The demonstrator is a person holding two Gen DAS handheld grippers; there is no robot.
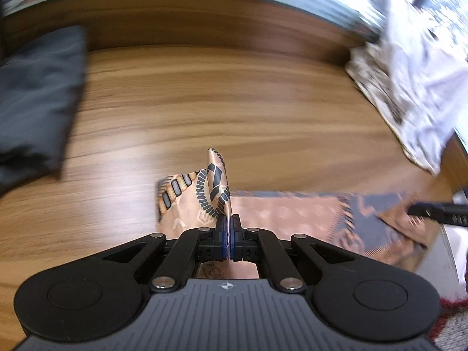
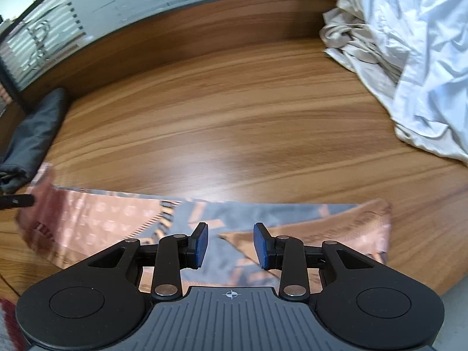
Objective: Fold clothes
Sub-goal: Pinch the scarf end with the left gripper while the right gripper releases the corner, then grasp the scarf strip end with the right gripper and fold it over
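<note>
A peach and grey patterned scarf (image 1: pixel 292 216) lies along the near edge of the wooden table (image 1: pixel 219 111). My left gripper (image 1: pixel 228 234) is shut on its left corner, and a bit of the cloth stands up past the fingertips. The scarf also shows in the right wrist view (image 2: pixel 96 216), spread flat from left to right. My right gripper (image 2: pixel 231 244) is open and empty just above the scarf's middle. The tip of the right gripper shows at the right of the left wrist view (image 1: pixel 433 210). The left gripper's tip shows at the left edge of the right wrist view (image 2: pixel 17 201).
A dark grey folded garment (image 1: pixel 35 102) lies at the table's left, also in the right wrist view (image 2: pixel 35 134). A heap of white and beige clothes (image 2: pixel 409 58) sits at the right, also in the left wrist view (image 1: pixel 409 87). A raised wooden ledge (image 2: pixel 204 29) runs along the back.
</note>
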